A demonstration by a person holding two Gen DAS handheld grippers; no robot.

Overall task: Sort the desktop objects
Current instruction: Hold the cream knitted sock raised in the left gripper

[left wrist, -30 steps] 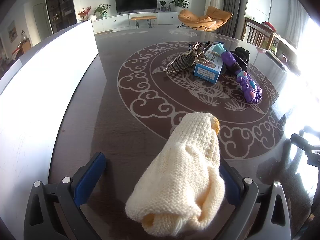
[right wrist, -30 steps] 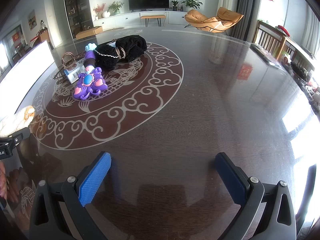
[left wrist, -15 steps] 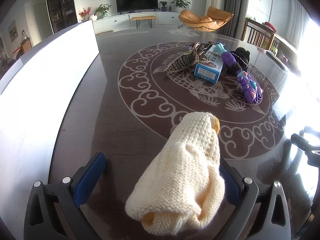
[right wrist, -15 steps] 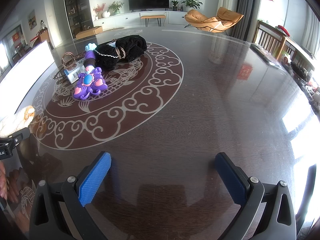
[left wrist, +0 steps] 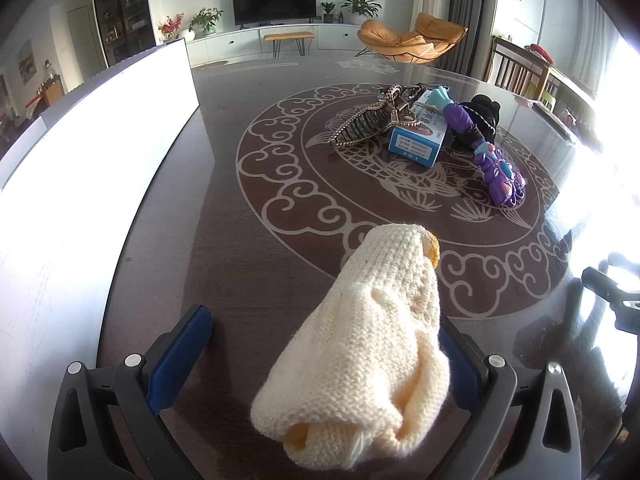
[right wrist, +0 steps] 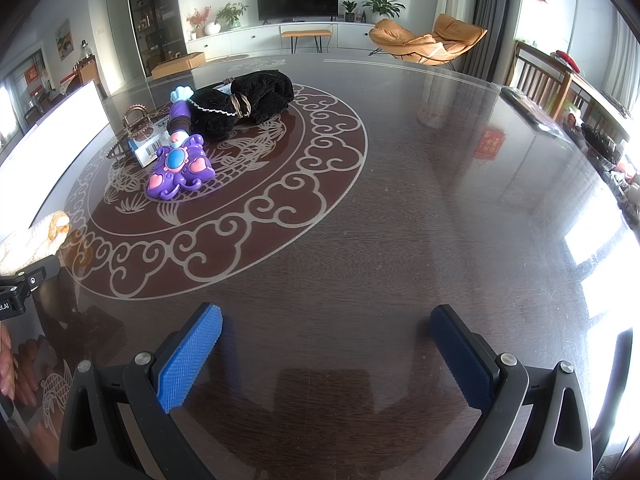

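Over patterned table (right wrist: 400,208), both hand-held grippers gape, cream knit (left wrist: 372,344) between left's fingers.

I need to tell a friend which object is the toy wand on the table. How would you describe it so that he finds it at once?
Look at the round cloud pattern in the middle of the dark table, where a small group of things lies. The toy wand is at the near edge of that group, beside the blue and white box and the black plush item. Only the wand is shiny purple plastic, with a butterfly-shaped head carrying pink hearts and a blue oval.
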